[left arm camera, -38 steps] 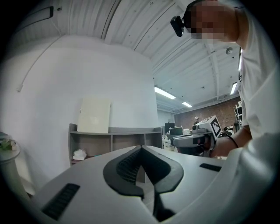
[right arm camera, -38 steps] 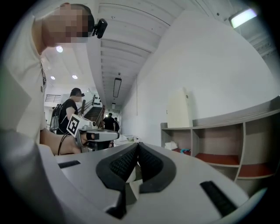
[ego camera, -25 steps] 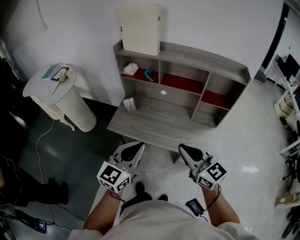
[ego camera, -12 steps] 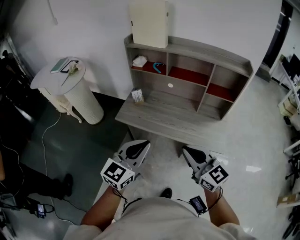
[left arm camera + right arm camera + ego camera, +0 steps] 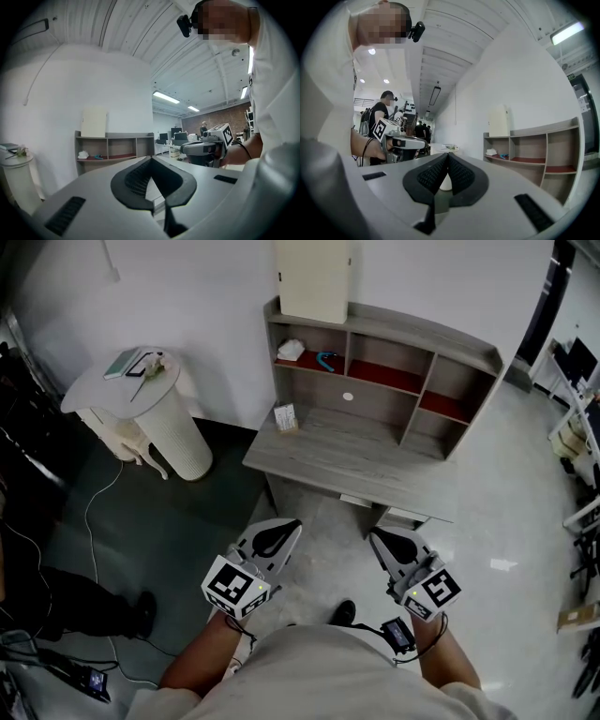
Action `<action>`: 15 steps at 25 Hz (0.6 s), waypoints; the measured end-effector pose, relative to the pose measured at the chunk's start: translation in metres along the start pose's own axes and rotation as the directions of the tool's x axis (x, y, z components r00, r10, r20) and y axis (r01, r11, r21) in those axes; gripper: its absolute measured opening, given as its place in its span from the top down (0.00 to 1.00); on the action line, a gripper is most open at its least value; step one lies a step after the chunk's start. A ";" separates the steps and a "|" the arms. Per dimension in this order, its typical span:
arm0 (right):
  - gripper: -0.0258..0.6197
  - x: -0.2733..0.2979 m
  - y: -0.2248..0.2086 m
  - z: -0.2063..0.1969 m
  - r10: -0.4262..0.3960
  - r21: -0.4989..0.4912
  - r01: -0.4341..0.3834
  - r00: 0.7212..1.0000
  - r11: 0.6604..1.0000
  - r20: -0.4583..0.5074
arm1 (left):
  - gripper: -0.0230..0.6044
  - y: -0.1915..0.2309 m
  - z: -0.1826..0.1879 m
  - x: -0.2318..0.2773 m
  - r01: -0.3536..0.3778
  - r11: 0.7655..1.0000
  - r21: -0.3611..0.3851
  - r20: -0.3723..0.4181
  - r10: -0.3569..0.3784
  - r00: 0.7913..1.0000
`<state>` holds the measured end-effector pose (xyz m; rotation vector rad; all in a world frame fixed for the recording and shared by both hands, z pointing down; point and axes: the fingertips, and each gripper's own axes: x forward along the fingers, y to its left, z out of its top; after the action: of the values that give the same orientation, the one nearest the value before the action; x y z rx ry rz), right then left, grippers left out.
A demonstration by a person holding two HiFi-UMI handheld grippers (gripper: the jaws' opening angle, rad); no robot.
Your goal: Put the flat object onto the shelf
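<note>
A thin green-and-white flat object point(image 5: 122, 363) lies on a white round pedestal table point(image 5: 145, 395) at the left. A grey shelf unit with a desk top point(image 5: 356, 460) stands against the wall, with a cream flat board point(image 5: 314, 277) leaning on its top. My left gripper point(image 5: 286, 525) and right gripper point(image 5: 378, 534) hover side by side over the floor in front of the desk, well short of both. Both are shut and hold nothing. In the gripper views, the left gripper point(image 5: 151, 158) and right gripper point(image 5: 447, 154) point towards the shelf point(image 5: 112, 152).
The upper left cubby holds a white crumpled thing point(image 5: 291, 351) and a teal object point(image 5: 326, 359). A small box point(image 5: 285, 416) stands on the desk top. A cable point(image 5: 94, 512) trails over the dark floor on the left, and other people point(image 5: 386, 110) stand far behind.
The head view has drawn back: the shelf and the round table now sit higher and further right. Both grippers stay shut and keep their place before the body.
</note>
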<state>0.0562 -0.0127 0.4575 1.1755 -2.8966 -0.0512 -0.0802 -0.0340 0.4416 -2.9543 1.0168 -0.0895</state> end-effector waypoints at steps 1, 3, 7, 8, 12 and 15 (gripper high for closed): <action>0.93 0.001 0.009 0.001 -0.006 -0.001 0.006 1.000 1.000 0.002 | 0.94 0.001 0.000 -0.009 0.003 1.000 0.000 0.003 -0.003 1.000; 0.93 0.003 0.025 0.003 -0.017 -0.003 0.017 1.000 1.000 0.006 | 0.94 0.001 0.000 -0.025 0.009 1.000 -0.003 0.004 -0.009 1.000; 0.93 0.003 0.060 0.008 -0.032 0.003 0.032 0.999 0.999 0.015 | 0.94 -0.004 -0.003 -0.056 0.025 1.000 -0.005 0.007 -0.025 1.000; 0.93 0.003 0.068 0.007 -0.036 0.005 0.036 0.999 0.999 0.016 | 0.94 -0.004 -0.004 -0.063 0.028 1.000 -0.006 0.010 -0.028 1.000; 0.93 0.002 0.096 0.007 -0.048 0.001 0.048 0.999 0.999 0.023 | 0.94 -0.008 -0.008 -0.087 0.039 0.999 -0.003 0.016 -0.039 0.999; 0.93 0.003 0.110 0.010 -0.055 -0.003 0.055 0.998 0.998 0.028 | 0.94 -0.011 -0.007 -0.101 0.047 0.999 0.001 0.022 -0.047 0.999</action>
<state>-0.0223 0.0645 0.4519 1.2637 -2.8866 -0.0739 -0.1529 0.0368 0.4437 -2.9724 0.9444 -0.0577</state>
